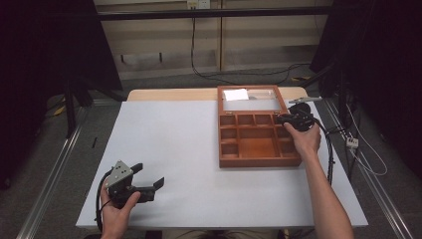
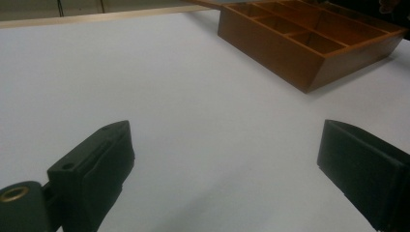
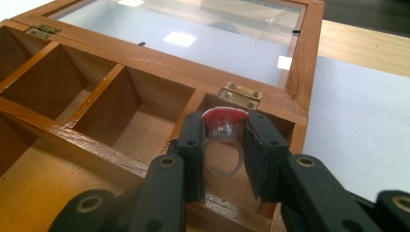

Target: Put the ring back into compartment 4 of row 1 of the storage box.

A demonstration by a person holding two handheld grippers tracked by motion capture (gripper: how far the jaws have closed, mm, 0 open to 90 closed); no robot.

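Ring, clear band with a red-topped head, sits pinched between the right gripper's jaws, and that is the thing to watch.

Starting at the left: the left gripper is low over the bare white table, near the person's edge, jaws spread wide with nothing between them. Seen along its own jaws, the left gripper has the wooden box ahead of it and off to its right, well apart. It looks parked for now.

Across to the right: the wooden box lies open on the table, its glass lid folded flat on the far side. The right hand has the right gripper reaching in over the box's right wall, at the back row.

From the right gripper itself, the jaws are closed narrow on the ring's head, the band hanging down in the gap with its hoop facing the camera. Directly below and just ahead of the jaws is the back corner compartment, right under the brass hinge; the next compartment over lies to the jaws' left, past a thin wooden divider.

So the key relation: the ring is straight above that corner compartment, not the neighbour. My read is a plain release or slight lowering would land it there, and the right hand is the one placed to do it.
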